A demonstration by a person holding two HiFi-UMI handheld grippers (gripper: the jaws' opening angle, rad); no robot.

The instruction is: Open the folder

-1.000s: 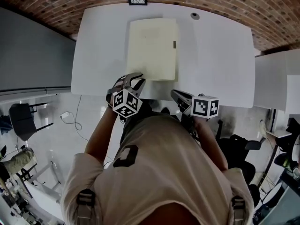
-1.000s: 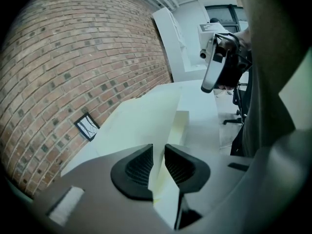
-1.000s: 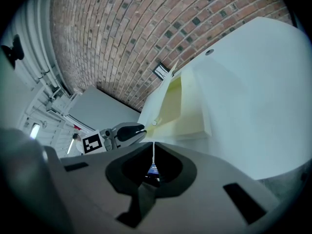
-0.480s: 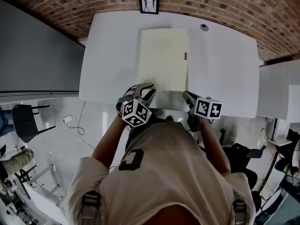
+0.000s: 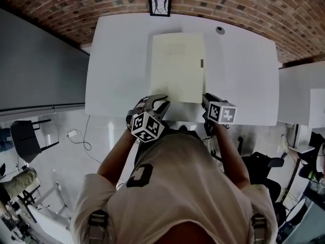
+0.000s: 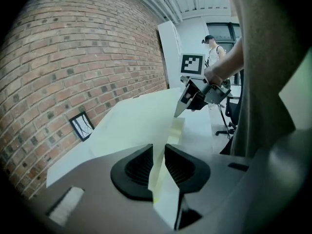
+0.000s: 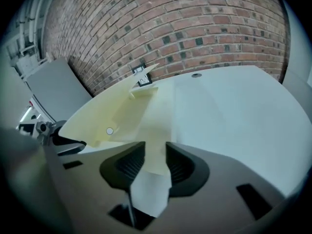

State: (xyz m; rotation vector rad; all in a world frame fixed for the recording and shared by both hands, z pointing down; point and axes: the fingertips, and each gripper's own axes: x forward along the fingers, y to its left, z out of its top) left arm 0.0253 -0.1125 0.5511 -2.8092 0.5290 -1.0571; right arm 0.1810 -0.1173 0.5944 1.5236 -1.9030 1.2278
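A cream folder (image 5: 177, 67) lies shut and flat on the white table (image 5: 244, 75), with a small clasp (image 5: 201, 63) on its right edge. My left gripper (image 5: 157, 103) is at the folder's near left corner. In the left gripper view the left gripper (image 6: 158, 165) is shut on the thin edge of the folder (image 6: 136, 126). My right gripper (image 5: 205, 98) is at the near right corner. In the right gripper view the right gripper (image 7: 155, 162) has jaws that are opening; the corner of the folder (image 7: 122, 116) sits between them with gaps on both sides.
A small framed picture (image 5: 159, 5) hangs on the brick wall behind the table. A small round fitting (image 5: 219, 30) sits at the table's far right. Another white table (image 5: 304, 90) stands to the right. A person (image 6: 212, 40) stands far off in the room.
My right gripper has moved forward and down to the folder's near right corner. The left gripper has stayed at the near left corner.
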